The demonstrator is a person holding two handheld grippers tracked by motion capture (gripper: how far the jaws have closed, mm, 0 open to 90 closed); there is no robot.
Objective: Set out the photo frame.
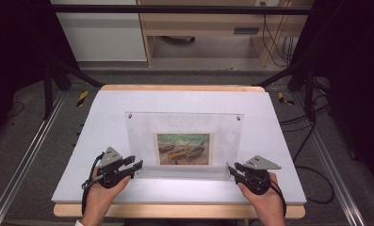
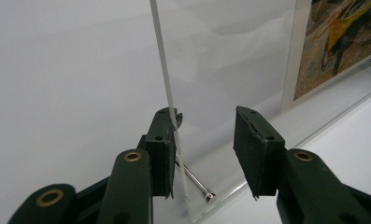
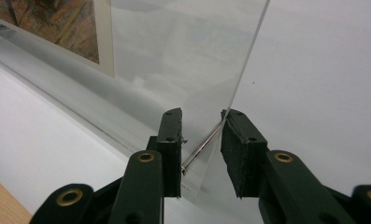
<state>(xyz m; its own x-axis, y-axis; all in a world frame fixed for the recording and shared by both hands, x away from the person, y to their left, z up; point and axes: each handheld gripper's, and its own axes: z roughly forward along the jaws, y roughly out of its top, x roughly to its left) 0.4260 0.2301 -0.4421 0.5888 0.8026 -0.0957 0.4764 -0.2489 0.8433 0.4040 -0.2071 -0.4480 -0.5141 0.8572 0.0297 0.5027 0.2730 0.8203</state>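
A clear acrylic picture frame stands upright mid-table, holding a print of beached boats. My left gripper is at its lower left corner. In the left gripper view it is open: the left pad touches the panel edge, the right pad stands apart, and a steel corner pin lies between. My right gripper is at the lower right corner. In the right gripper view it is closed in on the frame, with the pads against the corner pin and the panel.
The frame rests on a white sheet that covers a wooden table. Metal rails run down both sides of the table. Cables lie on the floor to the right, and a wooden cabinet stands behind.
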